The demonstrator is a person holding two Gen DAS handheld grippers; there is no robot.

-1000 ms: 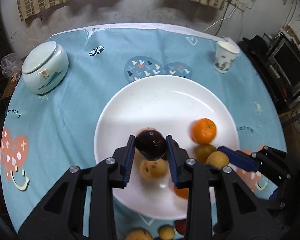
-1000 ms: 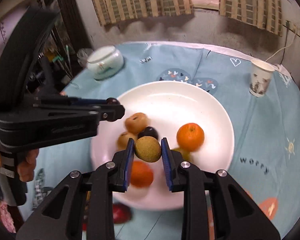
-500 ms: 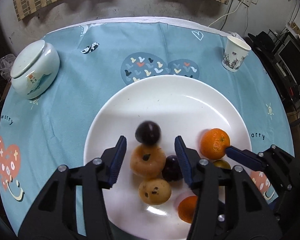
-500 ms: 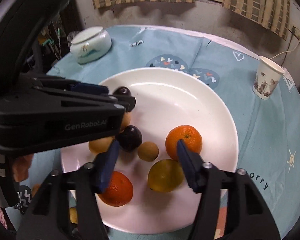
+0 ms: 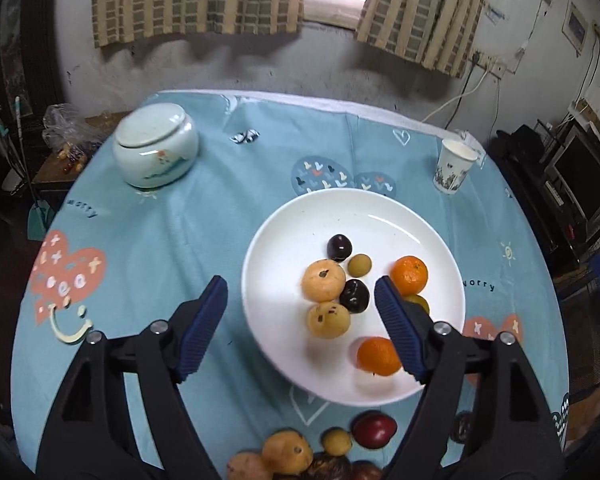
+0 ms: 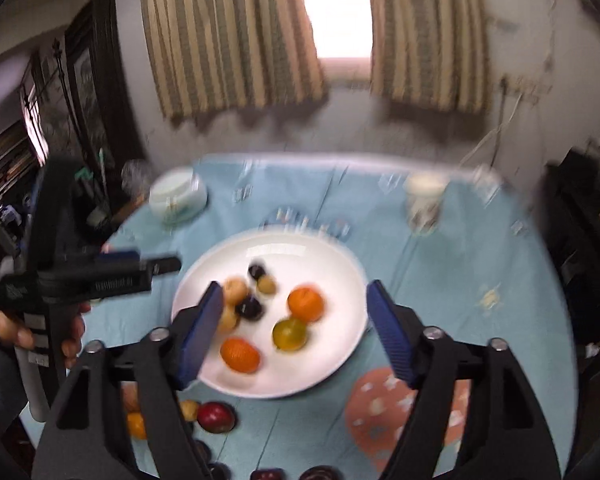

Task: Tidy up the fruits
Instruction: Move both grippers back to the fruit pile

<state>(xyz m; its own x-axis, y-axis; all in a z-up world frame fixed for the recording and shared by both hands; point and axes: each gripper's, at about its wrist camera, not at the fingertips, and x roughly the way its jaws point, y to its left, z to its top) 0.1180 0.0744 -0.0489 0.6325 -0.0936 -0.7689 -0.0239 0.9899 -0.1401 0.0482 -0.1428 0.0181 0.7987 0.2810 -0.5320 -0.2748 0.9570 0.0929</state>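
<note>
Left gripper point(image 5: 300, 300) opening wide above the near side of the white plate point(image 5: 284, 224), nothing between the blue pads. Right gripper point(image 6: 294, 312) opening wide too, empty, raised over the same plate; that view blurred. On the plate, toward its near half: two oranges point(image 5: 410, 275), two dark plums point(image 5: 339, 247), two tan spotted fruits point(image 5: 323, 281), a small greenish fruit point(image 5: 359, 265) and a yellow-green one point(image 6: 289, 334). More loose fruit point(image 5: 374, 429) on the blue tablecloth point(image 5: 172, 240) at the table's near edge. Lidded jar point(image 5: 155, 145) near the far left edge, paper cup point(image 5: 454, 171) near the far right edge.
</note>
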